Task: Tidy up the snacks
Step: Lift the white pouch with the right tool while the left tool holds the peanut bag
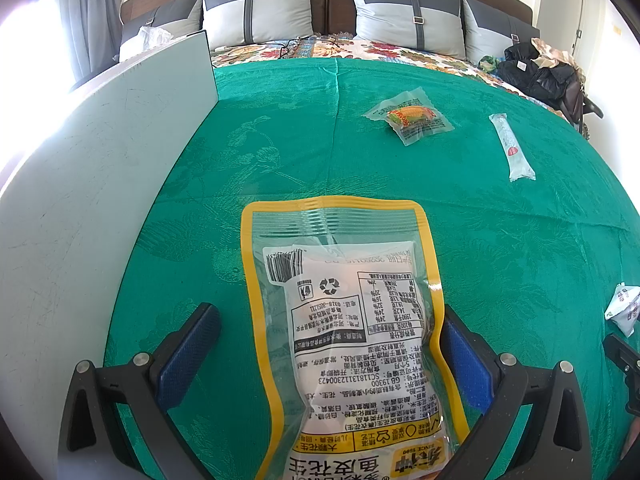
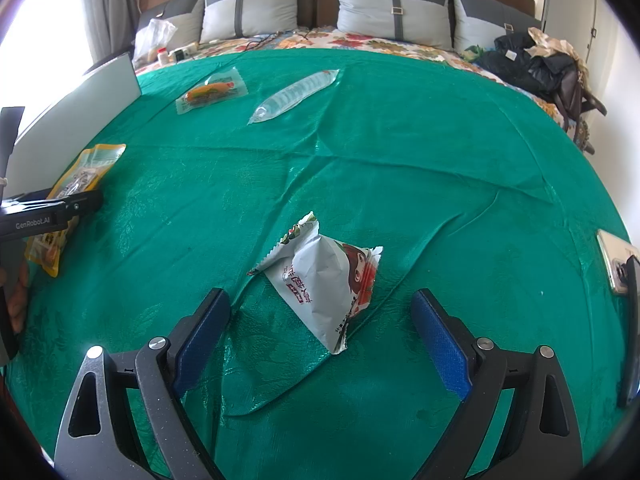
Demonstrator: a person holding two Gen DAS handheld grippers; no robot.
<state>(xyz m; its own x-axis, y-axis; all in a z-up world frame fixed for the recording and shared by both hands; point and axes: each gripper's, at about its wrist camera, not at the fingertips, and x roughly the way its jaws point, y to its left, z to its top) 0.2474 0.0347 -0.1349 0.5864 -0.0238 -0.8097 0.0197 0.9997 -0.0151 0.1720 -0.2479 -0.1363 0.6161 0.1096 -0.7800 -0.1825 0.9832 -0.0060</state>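
Note:
A yellow-edged peanut bag (image 1: 344,320) lies flat on the green cloth (image 1: 280,140), back side up. My left gripper (image 1: 328,314) is open around it; the right pad (image 1: 464,356) is at the bag's edge and the left pad (image 1: 192,344) stands clear. A white snack packet (image 2: 324,284) lies crumpled on the cloth between the tips of my right gripper (image 2: 320,296), which is wide open with neither pad touching it. Farther back lie an orange snack in a clear wrapper (image 2: 210,94) and a long clear tube packet (image 2: 294,94).
A white board (image 1: 100,160) stands along the left of the bed. Grey pillows (image 2: 256,8) line the headboard, and black bags (image 2: 532,64) are piled at the back right. A phone (image 2: 614,264) lies near the right edge. A plastic bag and small bottles (image 2: 160,46) sit back left.

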